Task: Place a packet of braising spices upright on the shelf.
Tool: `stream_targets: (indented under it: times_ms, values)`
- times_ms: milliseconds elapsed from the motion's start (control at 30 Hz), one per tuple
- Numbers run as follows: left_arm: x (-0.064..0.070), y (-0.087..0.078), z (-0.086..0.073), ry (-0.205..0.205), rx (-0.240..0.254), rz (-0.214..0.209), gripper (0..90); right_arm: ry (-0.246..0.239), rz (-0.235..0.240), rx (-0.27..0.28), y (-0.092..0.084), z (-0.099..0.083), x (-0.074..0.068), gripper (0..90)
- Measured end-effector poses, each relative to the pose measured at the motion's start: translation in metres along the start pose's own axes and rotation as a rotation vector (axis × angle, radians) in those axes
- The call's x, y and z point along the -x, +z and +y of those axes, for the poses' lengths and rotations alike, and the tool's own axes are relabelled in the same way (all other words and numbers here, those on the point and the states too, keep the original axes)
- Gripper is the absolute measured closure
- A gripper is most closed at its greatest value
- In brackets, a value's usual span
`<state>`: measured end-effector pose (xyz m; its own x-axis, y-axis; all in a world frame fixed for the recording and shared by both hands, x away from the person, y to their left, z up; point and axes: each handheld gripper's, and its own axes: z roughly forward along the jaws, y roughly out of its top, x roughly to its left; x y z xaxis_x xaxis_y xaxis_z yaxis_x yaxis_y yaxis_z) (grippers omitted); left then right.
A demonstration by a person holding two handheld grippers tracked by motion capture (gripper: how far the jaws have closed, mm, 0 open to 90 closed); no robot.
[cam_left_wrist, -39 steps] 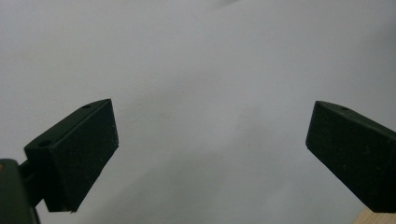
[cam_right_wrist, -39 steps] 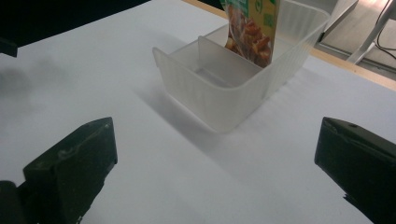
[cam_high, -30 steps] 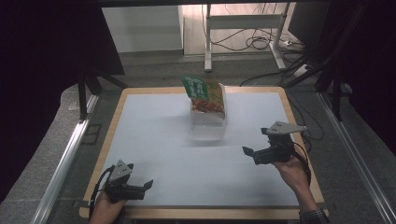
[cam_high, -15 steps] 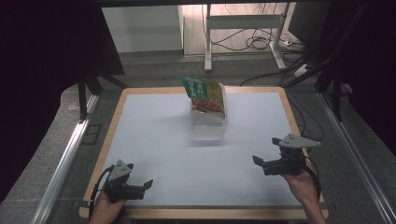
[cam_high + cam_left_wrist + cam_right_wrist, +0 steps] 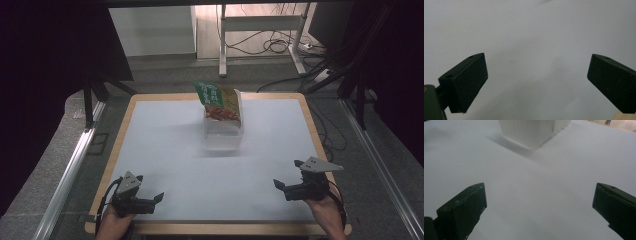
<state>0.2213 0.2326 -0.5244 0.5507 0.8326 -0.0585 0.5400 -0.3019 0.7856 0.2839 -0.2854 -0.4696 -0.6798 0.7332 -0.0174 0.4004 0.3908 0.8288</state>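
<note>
A white bin (image 5: 223,134) stands at the far middle of the white tabletop (image 5: 165,150), with a green snack bag (image 5: 219,100) leaning out of its top. My left gripper (image 5: 159,197) rests low at the near left corner, open, jaws pointing right with nothing between them. My right gripper (image 5: 278,184) is at the near right, held in a hand (image 5: 327,210), open and empty, jaws pointing left. In the right gripper view the bin (image 5: 531,131) shows beyond my open right gripper (image 5: 539,207). In the left gripper view my left gripper (image 5: 536,82) frames bare table.
The table has a wooden rim (image 5: 310,120). A metal rail (image 5: 70,170) runs along the floor at the left. Cables (image 5: 270,47) and a table leg (image 5: 223,55) lie beyond the far edge. Dark curtains stand on both sides.
My right gripper has drawn back from the middle right toward the near right edge of the table and lowered. The left gripper has stayed put.
</note>
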Motion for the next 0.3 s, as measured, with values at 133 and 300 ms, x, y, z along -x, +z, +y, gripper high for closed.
stream_targets:
  times_ms: [133,300]
  values:
    - [0.0001,0.0001,0.0001,-0.001,-0.002,0.003,3.1,0.031,-0.003,-0.048,0.0031,-0.0107,0.002,0.0]
    - [0.0008,0.0009,0.0008,0.003,-0.004,0.005,3.1,0.04,0.001,-0.049,0.003,-0.0113,0.0033,0.0]
